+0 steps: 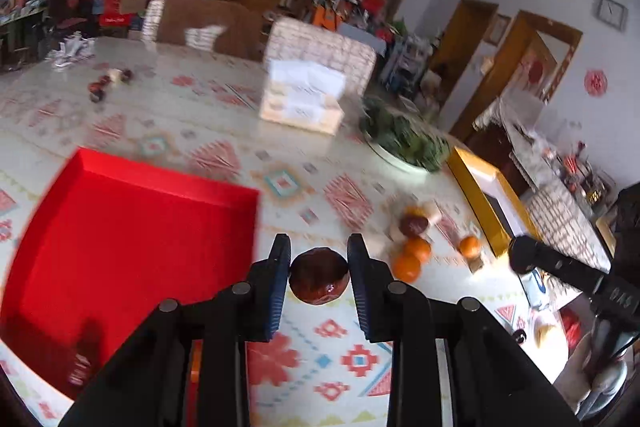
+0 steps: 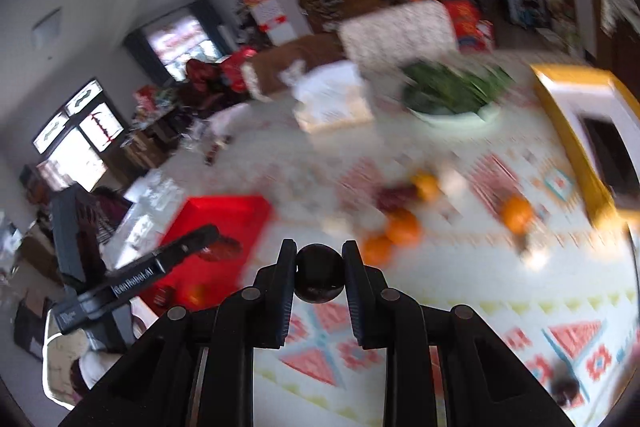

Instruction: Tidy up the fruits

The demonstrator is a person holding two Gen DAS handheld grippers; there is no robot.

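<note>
Bright daylight enters through windows at the left of both views. Fisheye curvature bends the edges, with black corners. Motion blur smears the right wrist view heavily; the left wrist view is mildly soft.

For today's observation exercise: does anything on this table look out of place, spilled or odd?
Nothing looks spilled or damaged. The loose pile of oranges and a dark fruit lies on the patterned tablecloth, outside the red tray. Each hand-held gripper, left and right, is shut on a dark round fruit.
</note>
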